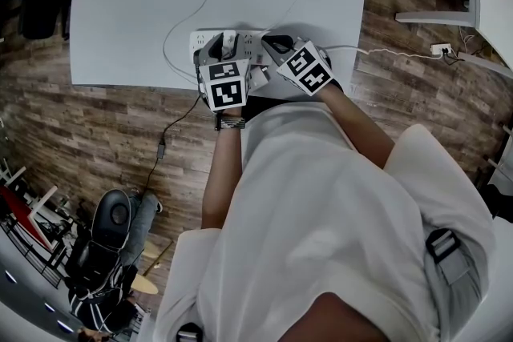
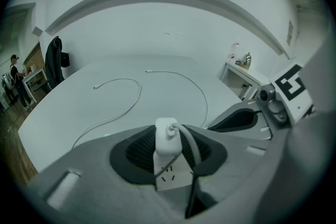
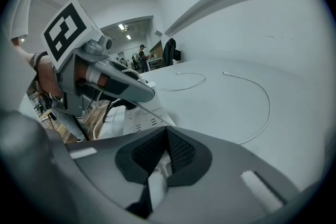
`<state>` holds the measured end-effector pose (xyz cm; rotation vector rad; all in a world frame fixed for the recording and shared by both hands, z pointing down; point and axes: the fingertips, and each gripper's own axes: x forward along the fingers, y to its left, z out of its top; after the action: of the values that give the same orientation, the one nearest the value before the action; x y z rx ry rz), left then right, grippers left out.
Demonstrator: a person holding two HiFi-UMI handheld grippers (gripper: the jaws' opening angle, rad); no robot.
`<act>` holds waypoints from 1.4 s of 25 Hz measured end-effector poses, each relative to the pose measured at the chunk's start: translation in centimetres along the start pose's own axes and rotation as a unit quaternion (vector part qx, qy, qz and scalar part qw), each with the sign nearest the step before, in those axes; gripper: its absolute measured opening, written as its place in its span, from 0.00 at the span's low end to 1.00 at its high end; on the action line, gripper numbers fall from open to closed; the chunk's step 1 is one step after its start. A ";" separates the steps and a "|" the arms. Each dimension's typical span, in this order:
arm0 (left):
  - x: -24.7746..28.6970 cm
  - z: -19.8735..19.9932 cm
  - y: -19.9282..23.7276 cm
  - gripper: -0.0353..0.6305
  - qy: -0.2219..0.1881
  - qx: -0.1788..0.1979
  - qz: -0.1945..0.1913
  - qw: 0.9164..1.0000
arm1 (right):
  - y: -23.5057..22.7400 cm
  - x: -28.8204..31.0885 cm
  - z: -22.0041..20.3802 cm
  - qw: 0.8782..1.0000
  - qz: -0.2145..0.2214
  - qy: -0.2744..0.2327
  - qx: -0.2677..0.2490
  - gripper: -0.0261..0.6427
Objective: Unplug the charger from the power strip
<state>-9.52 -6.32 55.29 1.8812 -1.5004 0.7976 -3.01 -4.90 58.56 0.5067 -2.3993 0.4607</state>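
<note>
Both grippers angle down at the table (image 2: pixel 63 113) edge, side by side. The left gripper (image 2: pixel 169 132) is closed on the charger (image 2: pixel 166 139), which stands upright between its pads, plugged into the strip (image 3: pixel 137 119). Just to its right, the right gripper (image 3: pixel 167 136) is narrow, clamped on the strip's end.

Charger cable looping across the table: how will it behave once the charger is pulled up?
Probably floppy: the charger cable lies in a loose arc on the table, holding no shape. Likely light, being thin beside the charger, so it should trail after it. Its free end might drag or snag.
</note>
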 end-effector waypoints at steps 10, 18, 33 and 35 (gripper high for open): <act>-0.2 0.0 0.5 0.26 -0.018 -0.067 -0.032 0.997 | 0.0 -0.2 0.0 1.000 0.001 0.002 0.005 0.04; -0.1 0.0 0.2 0.26 -0.005 -0.019 -0.012 1.000 | 0.0 -0.2 0.1 1.000 -0.001 0.003 0.001 0.04; -0.3 0.2 0.3 0.26 -0.005 -0.030 -0.016 0.999 | 0.0 -0.2 0.1 1.000 -0.002 0.007 0.001 0.04; -0.2 0.2 0.5 0.26 -0.008 -0.047 -0.023 0.999 | -0.1 -0.2 0.2 1.000 -0.001 0.005 0.003 0.04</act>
<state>-10.00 -6.43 55.03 1.8498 -1.4724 0.6791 -2.95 -5.01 58.27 0.5077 -2.3891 0.4682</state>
